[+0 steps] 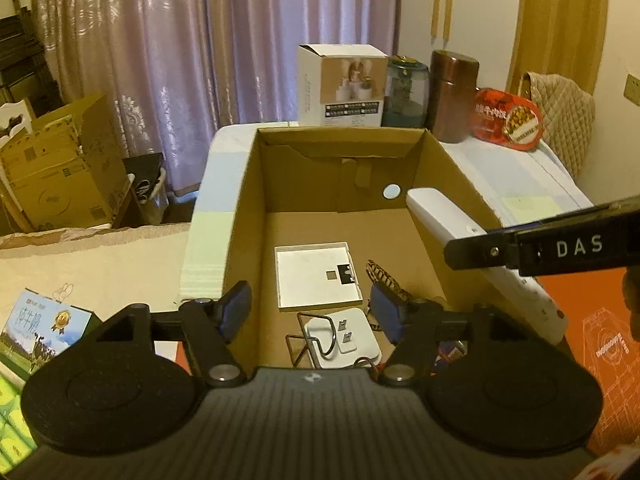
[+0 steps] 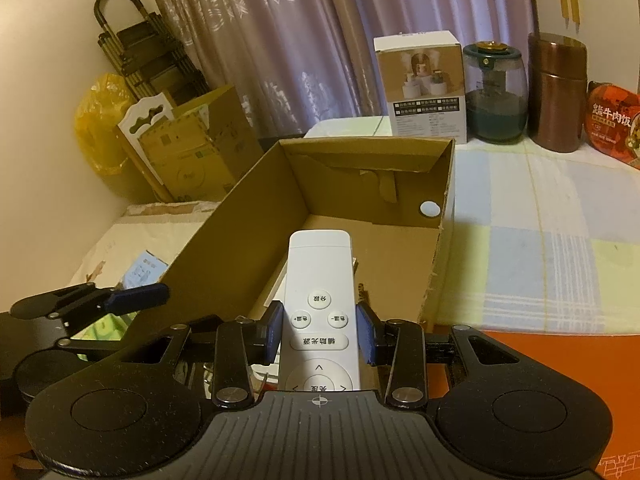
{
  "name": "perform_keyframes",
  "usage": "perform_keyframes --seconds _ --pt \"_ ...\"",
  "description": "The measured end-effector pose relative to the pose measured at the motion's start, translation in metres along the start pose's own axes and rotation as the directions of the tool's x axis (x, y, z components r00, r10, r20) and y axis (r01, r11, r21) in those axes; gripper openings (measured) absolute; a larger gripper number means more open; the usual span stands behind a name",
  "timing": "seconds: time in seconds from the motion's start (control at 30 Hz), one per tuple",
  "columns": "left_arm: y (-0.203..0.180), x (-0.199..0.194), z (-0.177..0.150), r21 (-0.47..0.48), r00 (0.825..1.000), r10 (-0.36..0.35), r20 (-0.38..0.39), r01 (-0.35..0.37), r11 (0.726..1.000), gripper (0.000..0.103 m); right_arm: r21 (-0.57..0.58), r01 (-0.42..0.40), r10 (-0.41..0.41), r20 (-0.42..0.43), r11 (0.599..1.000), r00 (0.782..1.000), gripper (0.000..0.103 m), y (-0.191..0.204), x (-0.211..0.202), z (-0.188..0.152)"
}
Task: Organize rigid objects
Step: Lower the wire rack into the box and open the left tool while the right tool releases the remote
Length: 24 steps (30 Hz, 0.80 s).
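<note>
The right gripper (image 2: 320, 330) is clamped on a long white plastic remote control (image 2: 320, 304), its blue pads pressing the two long edges near the round buttons, and the remote juts forward over the near end of an open brown cardboard box (image 2: 436, 240), its far tip above the box floor; in the left wrist view the same remote (image 1: 460, 224) slants over the box's right wall with the right gripper's black finger across it. The left gripper (image 1: 312, 310) hangs with its jaws apart and nothing between them, its left blue pad (image 1: 236, 308) just at the box's left wall (image 1: 244, 216) and its right pad inside the box. Below it on the box floor lie a flat square white tray-like lid (image 1: 316, 276), a bent wire stand (image 1: 308, 336) resting across a small white rounded plate (image 1: 360, 340), and a thin brown patterned strip (image 1: 380, 274) beside the lid. The box stands on a pale checked cloth (image 2: 540, 248). Behind it, well apart, stand a white printed carton (image 2: 420, 84), a dark green glass jar (image 2: 494, 96), a tall copper-brown metal canister (image 2: 558, 92) and a red food tub (image 2: 612, 124). An orange flat carton (image 2: 560, 352) lies right of the gripper, with mauve curtains (image 2: 320, 40) behind
</note>
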<state>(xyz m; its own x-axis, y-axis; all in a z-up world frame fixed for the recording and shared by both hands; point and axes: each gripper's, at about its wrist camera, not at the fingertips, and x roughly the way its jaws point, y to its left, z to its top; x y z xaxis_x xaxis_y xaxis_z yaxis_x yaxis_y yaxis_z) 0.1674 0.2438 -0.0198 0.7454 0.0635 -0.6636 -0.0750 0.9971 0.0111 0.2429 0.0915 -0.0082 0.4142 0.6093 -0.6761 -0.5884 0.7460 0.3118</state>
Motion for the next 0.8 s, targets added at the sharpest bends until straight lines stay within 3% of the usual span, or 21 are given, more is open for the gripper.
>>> perform_keyframes --seconds 0.8 --pt "0.001 -0.017 -0.001 -0.015 1.000 -0.002 0.018 0.003 1.000 0.061 0.032 -0.011 0.012 -0.005 0.999 1.000 0.035 0.009 0.000 -0.004"
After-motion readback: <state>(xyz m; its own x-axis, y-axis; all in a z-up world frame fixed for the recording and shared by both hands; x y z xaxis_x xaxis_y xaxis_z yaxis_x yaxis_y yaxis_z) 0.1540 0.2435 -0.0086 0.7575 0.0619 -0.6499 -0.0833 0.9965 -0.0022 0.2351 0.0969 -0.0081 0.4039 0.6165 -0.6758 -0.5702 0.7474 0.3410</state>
